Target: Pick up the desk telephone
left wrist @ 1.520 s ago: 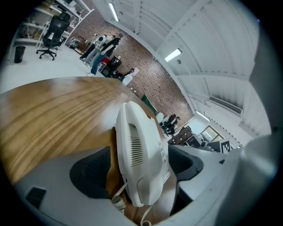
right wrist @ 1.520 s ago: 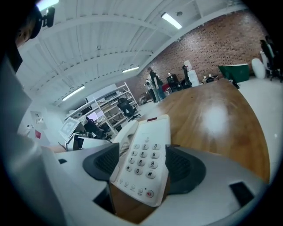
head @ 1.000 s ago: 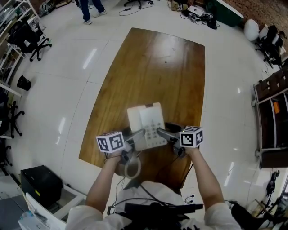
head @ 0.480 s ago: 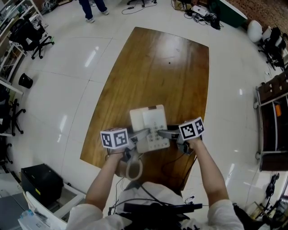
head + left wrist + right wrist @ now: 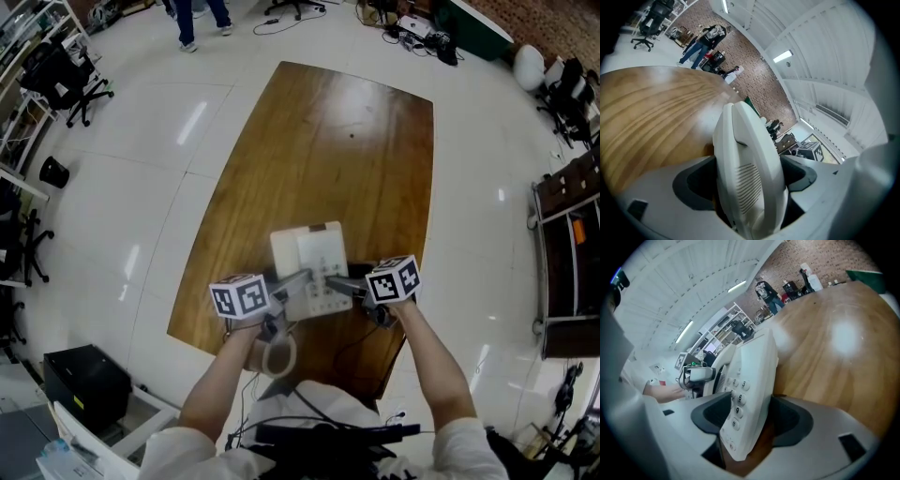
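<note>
Head view puts the boxy, off-white plastic desk telephone (image 5: 314, 265) at lower centre, over the near end of the glossy wood-grained table (image 5: 319, 141), with its long axis running up the frame and its keypad end toward the bottom edge. The left tool (image 5: 296, 278) pinches the smooth, rounded handset (image 5: 750, 173), whose slotted grille faces that camera. The right tool (image 5: 337, 282) has just been closing, and its dark pads clamp the thin keypad (image 5: 739, 401) side, round buttons facing frame left.
</note>
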`<state>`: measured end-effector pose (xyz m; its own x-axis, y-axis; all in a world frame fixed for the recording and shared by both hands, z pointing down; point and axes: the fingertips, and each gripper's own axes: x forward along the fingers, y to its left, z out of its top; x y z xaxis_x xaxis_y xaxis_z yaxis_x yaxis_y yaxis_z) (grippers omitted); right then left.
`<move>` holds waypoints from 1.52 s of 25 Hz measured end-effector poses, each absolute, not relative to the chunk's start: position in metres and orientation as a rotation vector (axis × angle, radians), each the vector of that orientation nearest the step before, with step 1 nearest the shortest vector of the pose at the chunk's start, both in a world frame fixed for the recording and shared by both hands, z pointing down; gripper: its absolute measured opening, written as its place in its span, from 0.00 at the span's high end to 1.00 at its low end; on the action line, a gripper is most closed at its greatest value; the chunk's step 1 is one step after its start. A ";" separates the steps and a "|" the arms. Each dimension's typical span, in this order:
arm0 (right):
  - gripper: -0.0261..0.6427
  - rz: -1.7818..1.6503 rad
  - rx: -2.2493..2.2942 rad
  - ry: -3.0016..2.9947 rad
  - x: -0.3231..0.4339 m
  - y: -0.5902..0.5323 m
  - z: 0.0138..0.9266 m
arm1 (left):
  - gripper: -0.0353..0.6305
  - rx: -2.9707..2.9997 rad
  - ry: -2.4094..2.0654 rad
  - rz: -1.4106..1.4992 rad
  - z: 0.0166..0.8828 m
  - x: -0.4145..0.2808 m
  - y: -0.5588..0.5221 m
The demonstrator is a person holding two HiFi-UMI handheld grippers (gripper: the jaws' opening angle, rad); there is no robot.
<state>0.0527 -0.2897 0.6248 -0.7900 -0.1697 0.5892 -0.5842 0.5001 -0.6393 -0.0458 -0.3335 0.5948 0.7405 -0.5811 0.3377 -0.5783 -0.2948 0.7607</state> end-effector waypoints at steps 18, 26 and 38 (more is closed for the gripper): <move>0.57 0.970 0.887 -2.566 0.041 -0.293 0.550 | 0.32 2.192 -0.997 -0.111 0.507 -0.060 -0.322; 0.57 0.847 0.972 -2.669 0.040 -0.290 0.490 | 0.32 2.320 -1.000 -0.201 0.441 -0.062 -0.317; 0.57 0.623 1.066 -2.792 0.036 -0.270 0.408 | 0.32 2.463 -0.989 -0.353 0.356 -0.067 -0.288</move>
